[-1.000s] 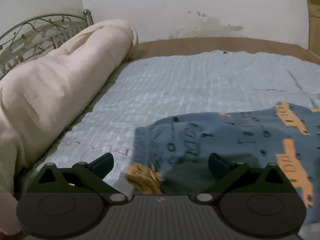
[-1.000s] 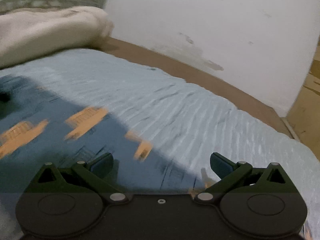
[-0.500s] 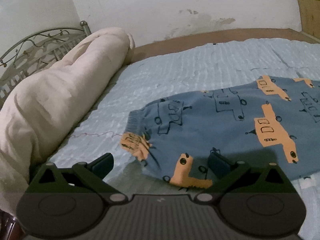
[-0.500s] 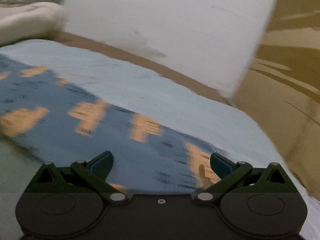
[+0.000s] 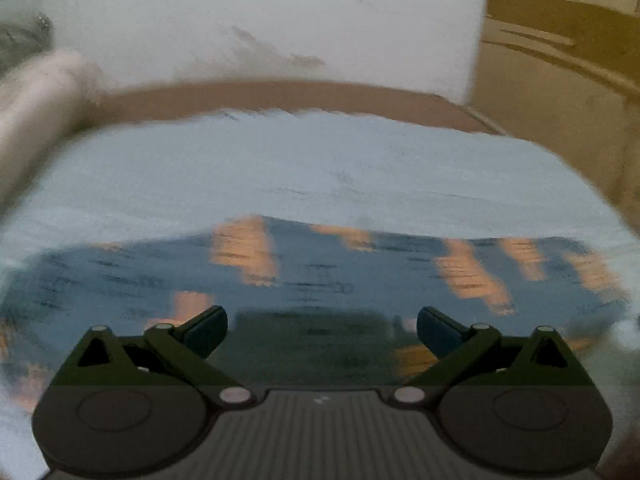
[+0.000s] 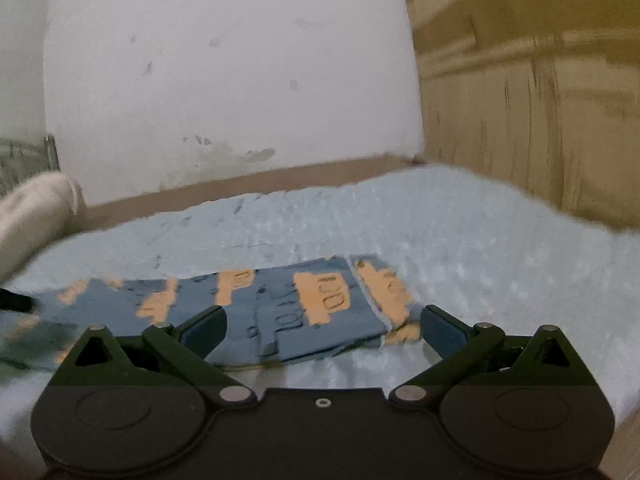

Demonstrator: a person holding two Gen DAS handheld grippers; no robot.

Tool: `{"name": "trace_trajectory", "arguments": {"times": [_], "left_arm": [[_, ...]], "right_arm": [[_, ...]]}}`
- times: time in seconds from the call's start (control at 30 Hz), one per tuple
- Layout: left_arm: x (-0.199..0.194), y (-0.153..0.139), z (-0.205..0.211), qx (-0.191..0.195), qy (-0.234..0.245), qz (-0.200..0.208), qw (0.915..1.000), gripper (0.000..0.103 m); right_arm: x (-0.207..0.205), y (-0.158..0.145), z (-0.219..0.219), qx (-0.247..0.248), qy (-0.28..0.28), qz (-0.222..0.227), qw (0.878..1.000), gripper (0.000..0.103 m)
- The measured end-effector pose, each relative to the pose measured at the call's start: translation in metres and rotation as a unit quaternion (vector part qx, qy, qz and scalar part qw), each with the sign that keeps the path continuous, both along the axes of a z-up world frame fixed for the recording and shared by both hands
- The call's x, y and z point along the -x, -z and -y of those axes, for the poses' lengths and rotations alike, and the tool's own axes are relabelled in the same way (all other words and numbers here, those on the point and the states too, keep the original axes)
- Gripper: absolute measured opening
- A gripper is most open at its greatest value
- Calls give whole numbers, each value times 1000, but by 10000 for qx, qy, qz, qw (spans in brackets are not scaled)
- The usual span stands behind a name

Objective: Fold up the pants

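**Pants flat on the bed, both grippers empty**

The pants (image 6: 280,312) lie along the light-blue bed (image 6: 460,240), already doubled leg over leg, I judge, with the hems toward my right. My right gripper (image 6: 322,330) hangs just before the hem end, jaws spread, holding nothing. My left gripper (image 5: 322,330) is likewise spread above the cloth. Next I would pinch both layers at the hem corners together. The left view is badly smeared; the waistband is unreadable.

It was a bedroom in a home. A bed (image 6: 460,240) with a light blue cover stood against a white wall (image 6: 224,80), a rolled blanket (image 6: 32,212) at its left end.
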State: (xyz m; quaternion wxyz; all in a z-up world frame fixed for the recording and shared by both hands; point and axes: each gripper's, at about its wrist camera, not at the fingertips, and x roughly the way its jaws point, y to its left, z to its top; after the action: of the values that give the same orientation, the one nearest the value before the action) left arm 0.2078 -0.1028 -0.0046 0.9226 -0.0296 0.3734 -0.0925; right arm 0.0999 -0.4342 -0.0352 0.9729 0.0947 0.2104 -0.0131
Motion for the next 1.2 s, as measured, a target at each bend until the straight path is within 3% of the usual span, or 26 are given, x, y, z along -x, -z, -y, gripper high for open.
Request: {"name": "trace_trajectory", "arguments": {"times": [0.07,0.2,0.33,0.5,0.67,0.73,0.83,0.87,0.93,0.97,1.1,1.2], "left_arm": [[-9,4,26,141,292,-62,9995,102],[-20,16,68,-258,665,-34,9974,102],[-28,31,84,-662,715,-229,9950,102],[-24,39,81,-764,745,-171,9941,102],[-31,30,77,-531,755,-300,9953,102],[-34,25,72,-319,762,-369,9959,102],[-36,16,63,-83,742,-415,9963,102],[-37,13,60,-18,754,-412,9963,102],[-39,6,52,164,778,-431,9959,102],[-41,2,47,307,799,-438,9954,102],[-49,-10,25,1200,915,-524,9872,102],[-56,-14,8,2060,1064,-600,9709,102]], "right_arm": [[-4,-1,3,-293,-145,-125,9994,102],[-15,4,17,-1024,-231,-521,9931,102],[-34,19,34,-2044,-115,-917,9745,102],[-47,27,48,-2799,374,-651,9571,102],[-48,29,56,-3396,1216,-357,9320,96],[-47,30,57,-3546,1516,-276,9222,89],[-49,33,58,-3637,2009,-273,9092,64],[-51,33,58,-3641,2105,-310,9067,52],[-57,31,55,-3450,2198,-389,9117,33],[-61,28,51,-3213,2209,-423,9199,21],[-66,5,23,-2100,1860,-248,9595,16],[-64,-17,-9,-1243,1237,54,9845,16]]}}
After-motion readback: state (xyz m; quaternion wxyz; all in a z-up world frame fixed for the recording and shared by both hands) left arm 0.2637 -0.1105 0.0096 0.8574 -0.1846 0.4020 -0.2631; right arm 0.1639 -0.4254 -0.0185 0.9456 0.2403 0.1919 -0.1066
